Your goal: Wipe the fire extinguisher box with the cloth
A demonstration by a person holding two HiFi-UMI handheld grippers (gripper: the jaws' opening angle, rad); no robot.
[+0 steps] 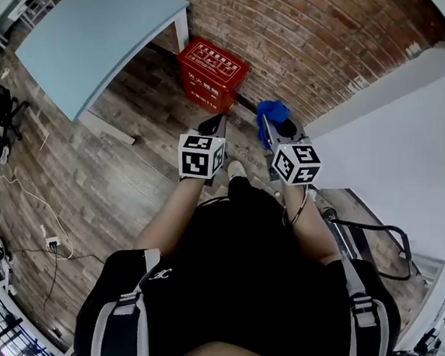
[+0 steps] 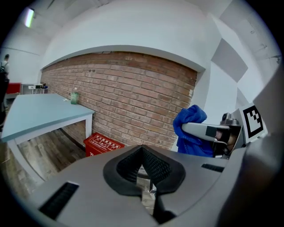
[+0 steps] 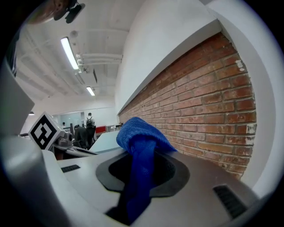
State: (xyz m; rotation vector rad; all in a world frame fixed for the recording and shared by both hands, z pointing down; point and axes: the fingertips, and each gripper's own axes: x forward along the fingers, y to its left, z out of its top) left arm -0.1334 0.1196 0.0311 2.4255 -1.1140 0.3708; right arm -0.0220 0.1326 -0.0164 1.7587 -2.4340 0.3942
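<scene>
A red fire extinguisher box (image 1: 212,74) stands on the wooden floor against the brick wall, and shows low in the left gripper view as the box (image 2: 104,145). My right gripper (image 1: 266,123) is shut on a blue cloth (image 1: 273,113), held up in the air to the right of the box. In the right gripper view the cloth (image 3: 141,146) bunches out of the closed jaws. My left gripper (image 1: 214,125) is shut with nothing in it, just short of the box. From the left gripper view the cloth (image 2: 190,128) hangs at the right.
A light blue table (image 1: 94,40) stands left of the box by the brick wall (image 1: 326,32). Cables and a power strip (image 1: 52,242) lie on the floor at the left. A black metal frame (image 1: 377,247) is at the right. People stand far off (image 3: 90,120).
</scene>
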